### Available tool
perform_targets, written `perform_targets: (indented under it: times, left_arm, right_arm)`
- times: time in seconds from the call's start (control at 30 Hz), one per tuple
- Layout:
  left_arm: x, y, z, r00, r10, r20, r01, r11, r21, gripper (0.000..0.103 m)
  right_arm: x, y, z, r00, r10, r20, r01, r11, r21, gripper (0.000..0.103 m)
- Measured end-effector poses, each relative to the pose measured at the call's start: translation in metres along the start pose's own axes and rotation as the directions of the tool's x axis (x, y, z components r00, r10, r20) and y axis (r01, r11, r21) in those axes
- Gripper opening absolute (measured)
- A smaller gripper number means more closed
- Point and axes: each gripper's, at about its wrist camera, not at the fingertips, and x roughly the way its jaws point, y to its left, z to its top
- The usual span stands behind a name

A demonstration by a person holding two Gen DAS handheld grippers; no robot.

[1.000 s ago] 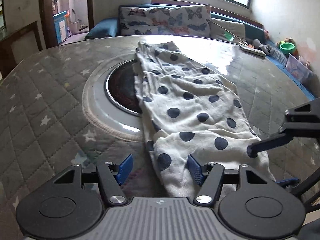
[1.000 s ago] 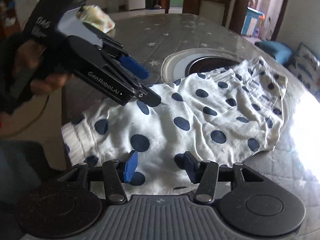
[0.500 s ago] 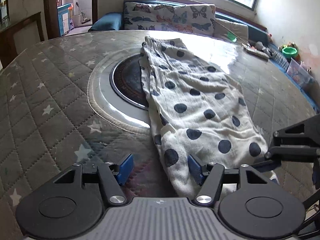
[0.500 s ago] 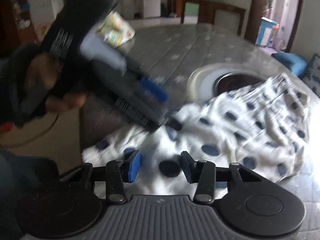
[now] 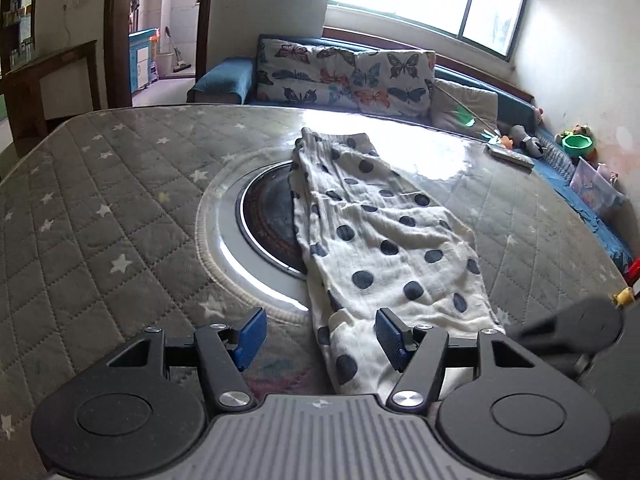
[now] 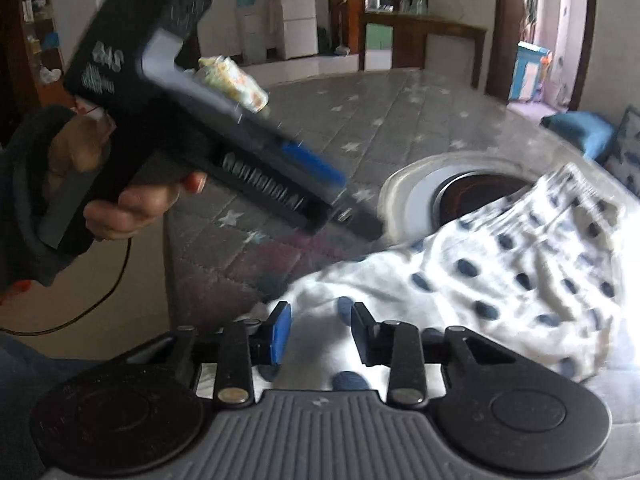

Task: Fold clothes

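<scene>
- Polka-dot garment (image 5: 384, 240) lies flat on the quilted counter (image 5: 100, 208), folded into a long strip. Its left edge overlaps the round inset burner (image 5: 268, 216) at the counter's centre.
- Long axis: runs from the near counter edge, at the person's side, straight away toward the butterfly cushion (image 5: 344, 76) and window.
- Left hand-held gripper (image 5: 318, 334): jaws wide apart, nothing between them. The near end of the garment sits just ahead of and under the right pad (image 5: 390, 334); the left pad is over bare counter.
- Right hand-held gripper (image 6: 318, 334): jaws apart, somewhat narrower, empty. Near hem of the garment (image 6: 500, 276) lies directly below and ahead; view is motion-blurred, so contact with the cloth cannot be confirmed.
- Right view also shows the left hand-held gripper (image 6: 320, 184) raised above the counter, angled down toward the cloth.
- Judgement: both units hover at the same near end; right one is better centred on the hem. Next fold probably carries this near end away along the long axis.
</scene>
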Motion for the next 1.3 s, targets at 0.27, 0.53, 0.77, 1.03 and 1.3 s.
perform_targets:
  times: [0.27,0.53,0.77,1.03,1.3]
  left_arm:
    - [0.001,-0.016,0.001,0.997,-0.074,-0.002,0.074,0.997,0.023,0.063]
    - [0.007,-0.025,-0.013,0.986,-0.159,-0.056,0.160,0.987,0.018,0.038]
    - [0.012,-0.025,-0.023,0.984,-0.162,-0.075,0.165,0.986,0.033,0.026]
    - [0.017,-0.023,-0.029,0.985,-0.144,-0.093,0.149,0.988,0.047,0.024]
    - [0.012,-0.025,-0.033,0.987,-0.137,-0.086,0.143,0.987,0.073,0.024]
  right_arm:
    - [0.003,0.009,-0.011,0.999,-0.011,-0.033,0.010,1.000,-0.028,0.032]
    - [-0.017,0.002,-0.023,0.999,0.015,-0.032,-0.014,0.999,0.030,0.032]
    - [-0.020,0.003,-0.022,1.000,0.012,-0.008,-0.012,0.999,0.042,0.032]
    - [-0.011,0.007,-0.027,0.999,0.031,-0.018,-0.030,0.998,0.053,0.033]
    - [-0.037,-0.003,-0.026,1.000,-0.006,0.015,0.005,0.996,0.089,0.033]
